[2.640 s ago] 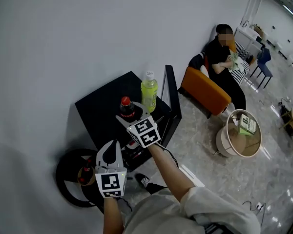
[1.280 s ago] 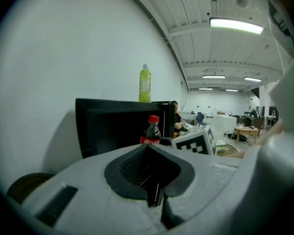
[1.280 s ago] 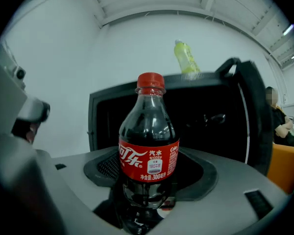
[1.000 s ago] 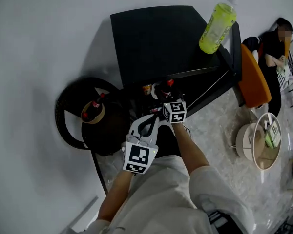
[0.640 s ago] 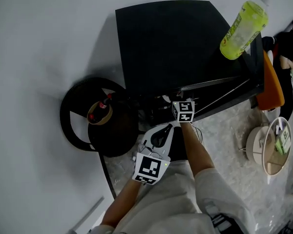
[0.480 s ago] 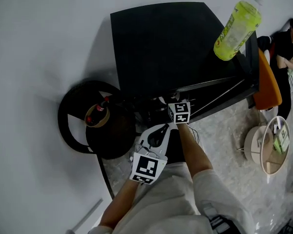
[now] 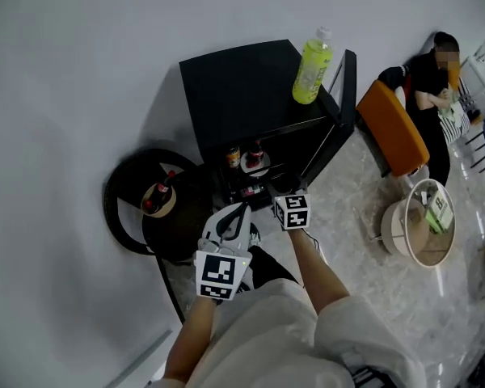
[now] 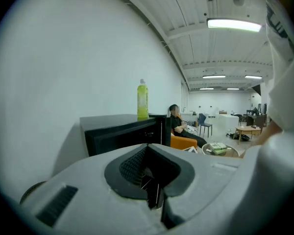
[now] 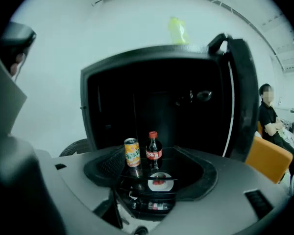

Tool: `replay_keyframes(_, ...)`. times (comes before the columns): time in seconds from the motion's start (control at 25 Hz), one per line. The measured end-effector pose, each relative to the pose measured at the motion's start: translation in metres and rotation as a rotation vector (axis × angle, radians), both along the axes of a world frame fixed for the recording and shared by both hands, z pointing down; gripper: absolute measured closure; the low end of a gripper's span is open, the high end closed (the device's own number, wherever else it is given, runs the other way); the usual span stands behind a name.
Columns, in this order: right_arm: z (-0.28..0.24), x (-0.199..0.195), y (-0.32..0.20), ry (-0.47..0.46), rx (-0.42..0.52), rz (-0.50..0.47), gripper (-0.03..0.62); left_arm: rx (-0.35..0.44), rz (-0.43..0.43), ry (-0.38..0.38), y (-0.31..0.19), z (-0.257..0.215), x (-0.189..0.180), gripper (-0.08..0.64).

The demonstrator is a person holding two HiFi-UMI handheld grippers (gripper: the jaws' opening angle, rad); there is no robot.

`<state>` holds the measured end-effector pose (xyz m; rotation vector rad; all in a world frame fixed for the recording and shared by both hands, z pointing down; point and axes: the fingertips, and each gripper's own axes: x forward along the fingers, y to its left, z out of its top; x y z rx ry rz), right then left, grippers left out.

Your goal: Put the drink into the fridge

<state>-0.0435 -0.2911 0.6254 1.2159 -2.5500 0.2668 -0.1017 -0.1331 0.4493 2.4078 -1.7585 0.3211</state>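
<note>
The black mini fridge (image 7: 234, 87) stands against the wall with its door (image 7: 343, 95) swung open to the right. On its upper shelf a small cola bottle (image 9: 153, 151) stands upright next to an orange can (image 9: 132, 152); both also show in the head view, the bottle (image 7: 255, 153) and the can (image 7: 233, 157). My right gripper (image 9: 154, 202) is open and empty, a short way in front of the shelf. A green drink bottle (image 7: 311, 52) stands on the fridge top. My left gripper (image 7: 236, 212) hangs shut and empty to the left of the opening.
A white plate (image 9: 160, 181) with something red lies on a lower shelf, and a bottle (image 9: 154, 206) lies below it. Another cola bottle (image 7: 158, 196) stands on a round black stand left of the fridge. An orange sofa (image 7: 392, 128) with a seated person (image 7: 432, 79) and a round table (image 7: 416, 221) are to the right.
My right gripper has drawn back out of the fridge opening, leaving the cola bottle standing on the shelf. The head view has pulled back and now shows the fridge's inside.
</note>
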Motion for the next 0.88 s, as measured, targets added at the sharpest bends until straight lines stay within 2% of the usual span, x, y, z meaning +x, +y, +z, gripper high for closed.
replay_keyframes(0.04, -0.015, 0.011, 0.018, -0.011, 0.007, -0.001, 0.291, 0.008, 0.001, 0.007, 0.008, -0.009, 0.003, 0.549)
replay_keyframes(0.16, -0.052, 0.040, 0.069, -0.058, 0.049, 0.023, 0.430, 0.026, -0.010, 0.022, 0.032, -0.025, 0.008, 0.551)
replay_keyframes(0.28, -0.069, 0.064, 0.097, -0.087, 0.051, 0.092, 0.513, 0.055, -0.039, 0.071, 0.043, -0.035, 0.014, 0.549)
replay_keyframes(0.4, -0.080, 0.070, 0.122, -0.077, 0.045, 0.092, 0.576, 0.057, -0.063, 0.109, 0.056, -0.035, 0.022, 0.550)
replay_keyframes(0.56, -0.100, 0.065, 0.151, -0.191, 0.037, 0.080, 0.584, 0.060, -0.069, 0.093, 0.076, -0.033, 0.025, 0.549)
replay_keyframes(0.68, -0.113, 0.066, 0.160, -0.239, 0.034, 0.084, 0.584, 0.068, -0.078, 0.091, 0.082, -0.035, 0.026, 0.549)
replay_keyframes(0.88, -0.132, 0.071, 0.176, -0.243, 0.068, 0.065, 0.584, 0.060, -0.073, 0.085, 0.086, -0.033, 0.030, 0.551)
